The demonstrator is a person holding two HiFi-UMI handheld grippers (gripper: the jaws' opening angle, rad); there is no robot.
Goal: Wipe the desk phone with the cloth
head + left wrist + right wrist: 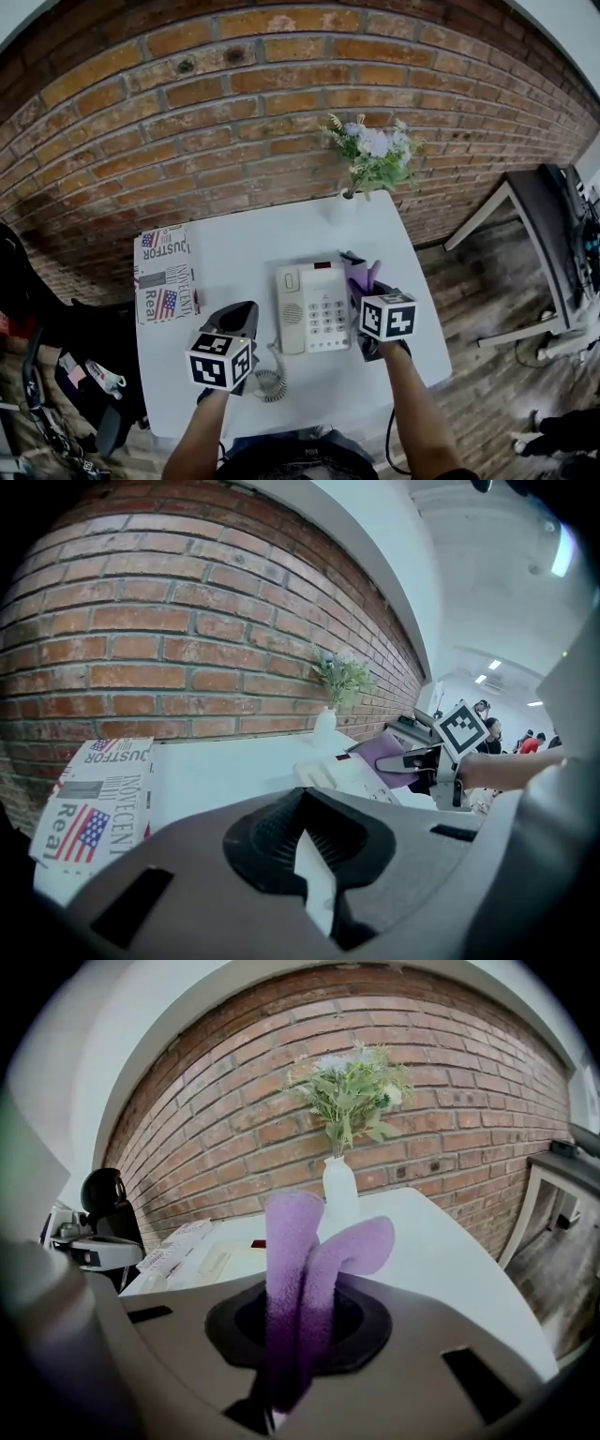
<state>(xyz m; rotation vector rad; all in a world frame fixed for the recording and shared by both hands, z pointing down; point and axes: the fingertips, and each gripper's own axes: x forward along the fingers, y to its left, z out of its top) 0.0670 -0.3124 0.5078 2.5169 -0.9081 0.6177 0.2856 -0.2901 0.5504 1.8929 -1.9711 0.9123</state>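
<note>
**Cloth clamped at the phone's right edge**

The right hand-held gripper (365, 287) is closed on the purple cloth (359, 273). In the right gripper view its jaws (300, 1340) pinch the cloth (296, 1260) low down, and two soft folds stand up out of the grip, one bending over to the right. From the head view the cloth sits at the right edge of the phone (314, 309), beside the keypad's upper part. Whether it touches the phone cannot be told.

The left hand-held gripper (240, 320) hovers just left of the phone, near the coiled cord (272, 381). The left gripper view shows its jaws (302, 822) brought together with nothing between them, only a sliver of white counter (244, 246) showing through below the tips.

The phone sits mid-counter, handset in its cradle on the left side. A magazine (165, 273) lies at the counter's left edge, and flowers (372, 157) stand at the back by the brick wall.
</note>
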